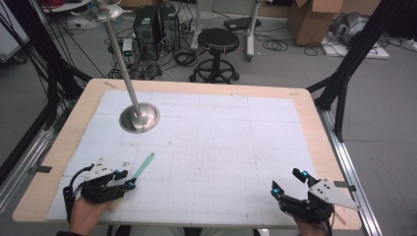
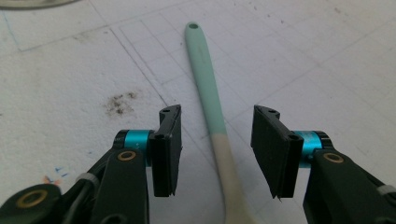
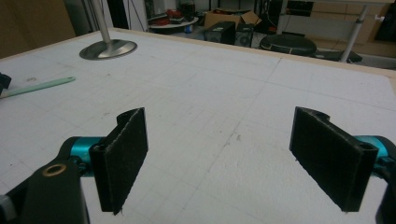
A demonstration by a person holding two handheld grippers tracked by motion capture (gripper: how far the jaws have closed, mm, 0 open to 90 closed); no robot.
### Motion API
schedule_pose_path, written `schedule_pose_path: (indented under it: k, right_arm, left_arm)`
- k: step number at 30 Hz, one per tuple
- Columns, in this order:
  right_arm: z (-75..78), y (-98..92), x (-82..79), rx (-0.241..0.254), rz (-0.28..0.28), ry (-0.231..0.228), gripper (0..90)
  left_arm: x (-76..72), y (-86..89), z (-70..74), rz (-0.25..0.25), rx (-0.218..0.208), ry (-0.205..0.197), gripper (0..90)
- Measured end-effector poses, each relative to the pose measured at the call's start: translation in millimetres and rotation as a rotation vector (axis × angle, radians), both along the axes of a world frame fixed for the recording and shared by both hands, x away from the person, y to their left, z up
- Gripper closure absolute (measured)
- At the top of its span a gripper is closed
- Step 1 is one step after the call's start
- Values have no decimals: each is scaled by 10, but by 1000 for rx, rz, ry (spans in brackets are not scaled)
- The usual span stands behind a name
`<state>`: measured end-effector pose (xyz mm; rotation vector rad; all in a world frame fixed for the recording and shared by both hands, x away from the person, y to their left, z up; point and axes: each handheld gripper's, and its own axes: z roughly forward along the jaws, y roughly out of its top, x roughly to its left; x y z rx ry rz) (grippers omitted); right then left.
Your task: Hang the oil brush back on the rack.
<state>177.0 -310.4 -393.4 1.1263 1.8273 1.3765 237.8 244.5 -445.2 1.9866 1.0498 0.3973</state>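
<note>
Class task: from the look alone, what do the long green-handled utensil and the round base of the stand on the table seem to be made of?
Utensil: probably wood, the handle coated matte mint green, the lower part bare and pale; plastic cannot be ruled out. Round base: polished metal, likely steel, silvery with bright reflections, as is its pole.

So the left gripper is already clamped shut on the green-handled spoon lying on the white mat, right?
Not clamped. In the left gripper view the left gripper stands open, its jaws either side of the green-handled spoon without touching it. The spoon does lie on the white mat.
</note>
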Motion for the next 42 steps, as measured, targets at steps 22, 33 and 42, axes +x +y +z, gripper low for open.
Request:
schedule_pose_path:
  k: [22,33,42]
  right_arm:
    - [-3,-1,6,6,-4,4,180]
    - [-8,-2,22,10,1,6,180]
    - [5,10,34,22,36,-8,179]
  left_arm:
    - [57,-61,7,41,25,62,808]
    - [27,-10,86,45,-75,35,817]
    - [-89,24,259,-9,-257,-95,816]
